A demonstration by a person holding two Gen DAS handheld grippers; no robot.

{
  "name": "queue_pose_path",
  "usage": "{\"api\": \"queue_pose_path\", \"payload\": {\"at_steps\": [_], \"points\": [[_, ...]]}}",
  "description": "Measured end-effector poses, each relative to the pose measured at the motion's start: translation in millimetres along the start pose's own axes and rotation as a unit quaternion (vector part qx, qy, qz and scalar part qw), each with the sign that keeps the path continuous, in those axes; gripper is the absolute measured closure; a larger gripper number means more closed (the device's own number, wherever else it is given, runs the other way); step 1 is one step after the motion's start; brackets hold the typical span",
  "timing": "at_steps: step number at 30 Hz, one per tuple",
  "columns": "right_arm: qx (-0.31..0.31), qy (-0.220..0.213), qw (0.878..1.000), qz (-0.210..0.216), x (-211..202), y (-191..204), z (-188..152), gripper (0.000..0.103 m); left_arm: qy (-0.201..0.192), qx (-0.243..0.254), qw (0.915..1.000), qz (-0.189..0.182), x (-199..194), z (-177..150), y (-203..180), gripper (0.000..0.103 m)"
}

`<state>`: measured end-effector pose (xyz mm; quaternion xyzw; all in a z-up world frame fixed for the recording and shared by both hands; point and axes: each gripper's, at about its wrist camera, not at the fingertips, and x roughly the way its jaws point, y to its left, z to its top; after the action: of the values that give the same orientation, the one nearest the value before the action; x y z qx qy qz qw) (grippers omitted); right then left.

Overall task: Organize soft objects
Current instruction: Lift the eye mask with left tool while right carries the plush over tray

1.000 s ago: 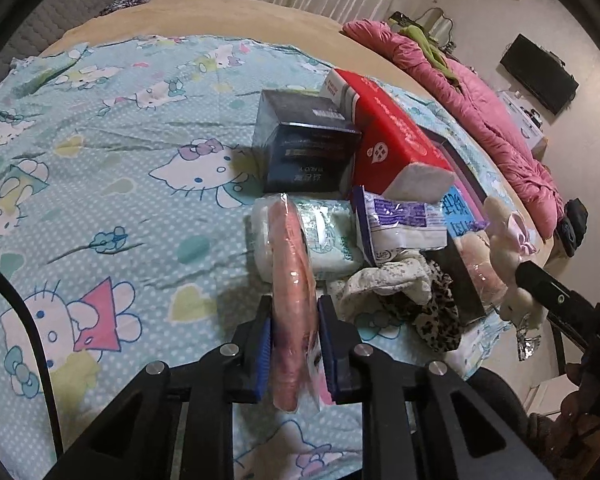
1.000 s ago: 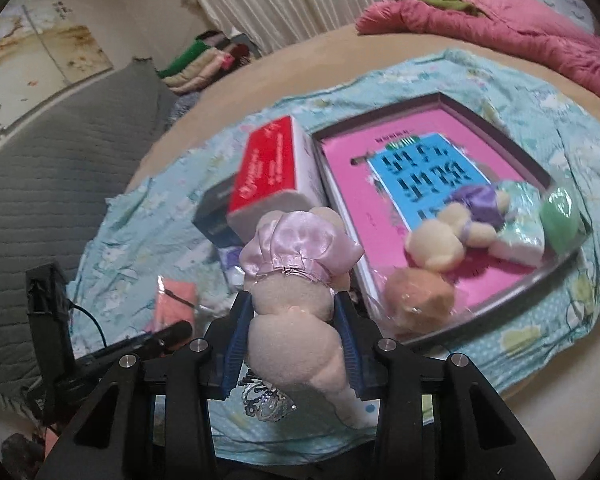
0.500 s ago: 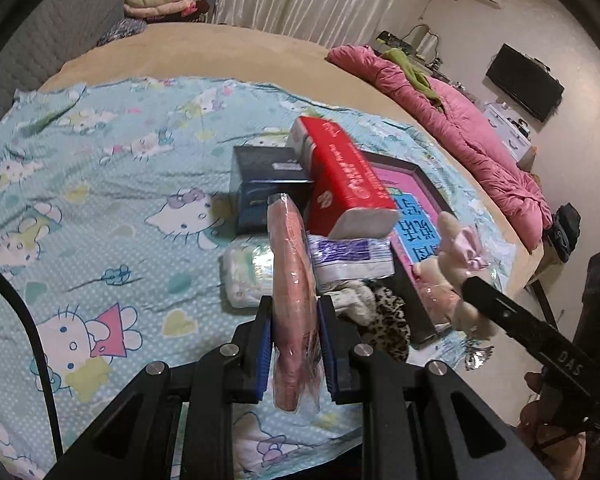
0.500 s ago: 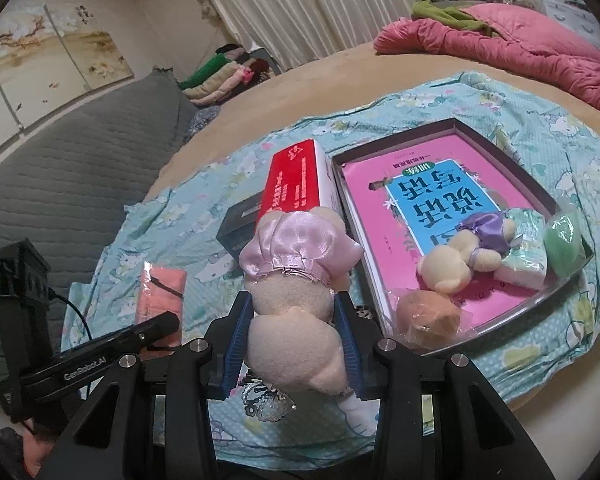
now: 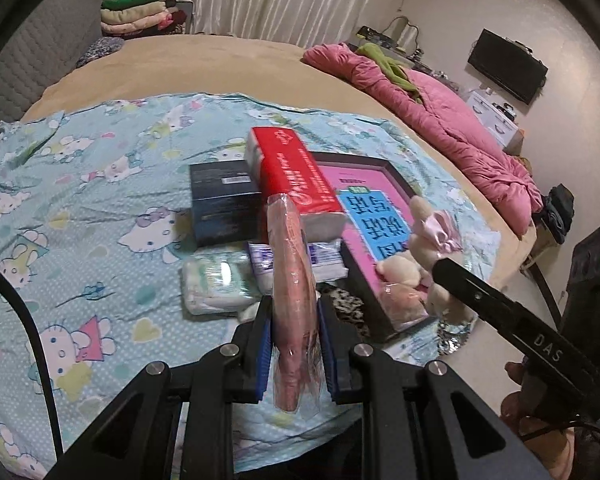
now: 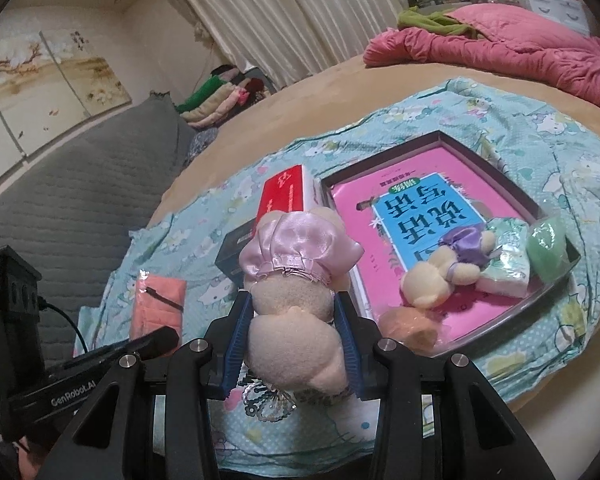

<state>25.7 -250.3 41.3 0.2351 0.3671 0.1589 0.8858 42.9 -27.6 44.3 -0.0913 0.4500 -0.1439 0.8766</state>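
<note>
My left gripper (image 5: pixel 293 344) is shut on a pink soft pack in clear wrap (image 5: pixel 292 296), held up above the bed's front edge; the pack also shows in the right wrist view (image 6: pixel 158 304). My right gripper (image 6: pixel 292 344) is shut on a cream plush doll with a pink satin bonnet (image 6: pixel 296 280), lifted in front of the dark tray (image 6: pixel 496 160). The tray holds a pink book, a plush doll with a purple bonnet (image 6: pixel 448 264), a wrapped orange soft ball (image 6: pixel 408 326), a green ball (image 6: pixel 550 248) and a white-green pack (image 6: pixel 506 266).
On the Hello Kitty sheet (image 5: pixel 80 216) lie a red tissue pack (image 5: pixel 296 184), a black box (image 5: pixel 224 204), a white diaper pack (image 5: pixel 216 284), a purple-print pack (image 5: pixel 324 256) and leopard cloth. A pink quilt (image 5: pixel 440 120) lies at the far right. Folded clothes are stacked at the back.
Both grippers have risen and drawn back from the pile with their objects still held. The tray and packs look smaller and farther below.
</note>
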Motion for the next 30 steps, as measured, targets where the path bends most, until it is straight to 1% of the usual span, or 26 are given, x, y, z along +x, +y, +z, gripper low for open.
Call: {"api": "queue_pose_path", "payload": {"at_steps": [6,16,21,30], "points": [[0.005,-0.017,1.0,-0.005,-11.9,-8.0,4.2,0.06,-0.002,0.026,0.9997,0.003,-1.7,0.5,-23.6,0.081],[0.02,-0.041,0.999,-0.014,-27.1,-24.6,12.2,0.06,-0.002,0.055,0.9985,-0.004,-3.1,3.3,-54.6,0.081],[0.021,-0.058,0.998,-0.025,-36.7,-33.2,18.4,0.06,0.001,0.067,0.9977,-0.009,-0.8,5.7,-67.9,0.081],[0.04,-0.097,0.993,-0.051,-58.7,-60.1,33.7,0.06,0.002,0.086,0.9961,-0.017,9.6,16.4,-91.5,0.081]]}}
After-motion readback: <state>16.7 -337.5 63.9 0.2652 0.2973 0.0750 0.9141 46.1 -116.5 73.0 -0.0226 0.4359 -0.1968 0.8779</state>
